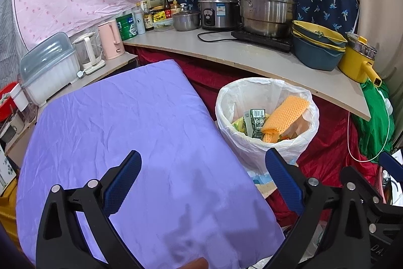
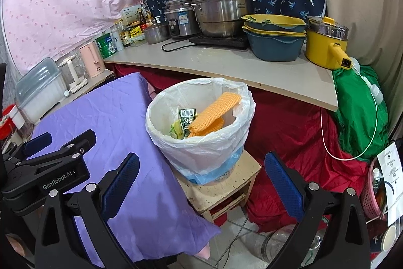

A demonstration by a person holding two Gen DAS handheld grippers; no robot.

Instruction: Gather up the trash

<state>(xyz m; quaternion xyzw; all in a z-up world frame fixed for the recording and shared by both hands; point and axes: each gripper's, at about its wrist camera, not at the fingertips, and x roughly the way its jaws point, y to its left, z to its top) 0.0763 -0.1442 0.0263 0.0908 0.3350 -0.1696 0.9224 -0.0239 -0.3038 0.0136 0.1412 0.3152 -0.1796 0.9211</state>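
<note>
Now both grippers' fingers gape beside the bin (image 2: 201, 148), past the purple edge.

1. Purple-covered table (image 2: 105, 117): its cloth is bare
2. Small wooden stool (image 2: 226, 183) carries the lined trash bin (image 2: 201, 138)
3. Grey counter (image 2: 226, 67) holds steel pots (image 2: 219, 6), stacked basins (image 2: 274, 39) and a yellow pot (image 2: 325, 42)
</note>
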